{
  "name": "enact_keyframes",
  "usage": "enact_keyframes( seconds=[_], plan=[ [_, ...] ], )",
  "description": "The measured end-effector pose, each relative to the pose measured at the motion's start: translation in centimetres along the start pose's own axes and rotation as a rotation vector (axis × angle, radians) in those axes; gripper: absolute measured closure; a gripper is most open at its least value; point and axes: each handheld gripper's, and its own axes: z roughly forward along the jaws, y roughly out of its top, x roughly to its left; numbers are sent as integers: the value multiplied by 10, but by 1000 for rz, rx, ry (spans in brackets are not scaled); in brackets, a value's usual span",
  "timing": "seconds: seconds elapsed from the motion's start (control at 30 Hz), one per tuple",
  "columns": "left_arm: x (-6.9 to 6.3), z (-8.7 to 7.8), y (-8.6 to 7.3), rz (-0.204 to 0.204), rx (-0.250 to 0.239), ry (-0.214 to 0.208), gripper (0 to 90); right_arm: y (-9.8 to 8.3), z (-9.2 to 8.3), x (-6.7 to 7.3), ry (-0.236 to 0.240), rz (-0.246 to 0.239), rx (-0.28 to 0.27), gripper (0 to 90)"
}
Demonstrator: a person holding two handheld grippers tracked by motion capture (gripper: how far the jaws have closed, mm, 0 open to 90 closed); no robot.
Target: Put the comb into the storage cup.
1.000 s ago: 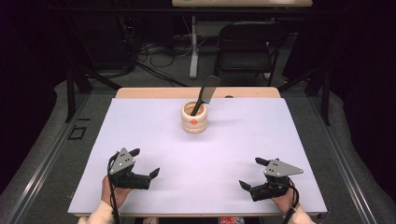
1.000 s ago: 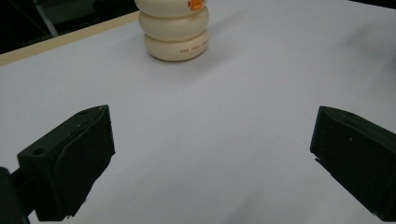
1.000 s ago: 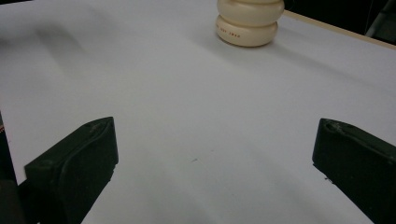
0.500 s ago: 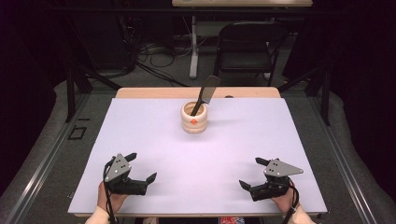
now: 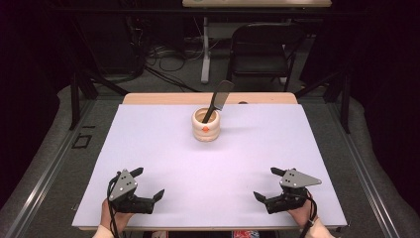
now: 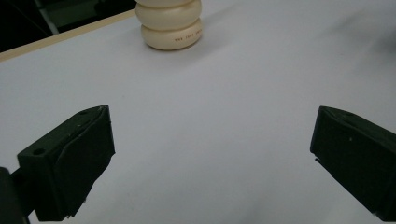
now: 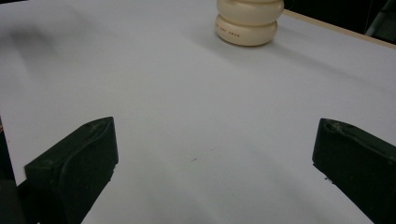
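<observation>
The table [image 5: 163, 148] is covered by a pale sheet. Near its far edge, a cream ribbed holder [image 5: 206, 125] is stood upright, well apart from both tools. A dark spatula [image 5: 216, 100] is leaned inside it. At the near edge, the left gripper [image 5: 147, 184] and right gripper [image 5: 267, 184] are each held with 2 jaws spread wide, nothing between them.

The hand-held gripper [image 6: 212, 158] (jaws wide apart) faces a cream ridged pot [image 6: 170, 25] across the white table [image 6: 224, 102].
</observation>
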Motion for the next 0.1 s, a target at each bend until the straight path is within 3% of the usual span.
enact_keyframes(
  seconds=[0.1],
  plan=[
    [0, 0, 1, 4, 2, -2, 0, 0, 0, 0, 0, -2, 1, 0]
  ],
)
